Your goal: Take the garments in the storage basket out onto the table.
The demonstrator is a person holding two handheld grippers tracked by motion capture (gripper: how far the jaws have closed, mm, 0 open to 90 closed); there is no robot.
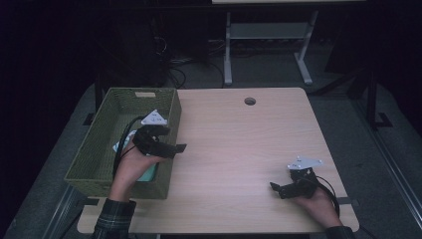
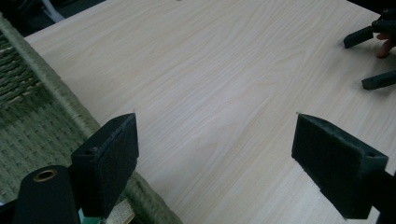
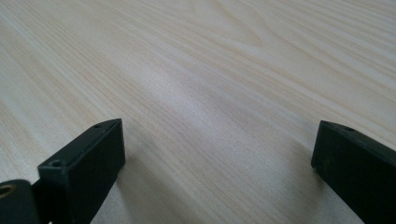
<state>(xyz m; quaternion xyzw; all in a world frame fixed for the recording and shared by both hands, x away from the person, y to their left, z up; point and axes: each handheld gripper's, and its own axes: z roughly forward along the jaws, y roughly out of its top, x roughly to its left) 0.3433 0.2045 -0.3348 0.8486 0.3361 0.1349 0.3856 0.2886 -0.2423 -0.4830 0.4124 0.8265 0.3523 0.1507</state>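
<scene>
One teal-and-white item (image 1: 147, 173) lies in the green woven basket (image 1: 171, 127) w/ left gripper (image 1: 175, 148) spread wide, empty, over the rim, right gripper (image 1: 276, 187) likewise agape low on table (image 1: 239, 144); placing looks done, prob. nothing left.

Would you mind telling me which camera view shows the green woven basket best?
The high view: the whole green woven basket shows at the table's left edge, the left gripper over its right wall. The left gripper view catches just its rim and weave.
</scene>
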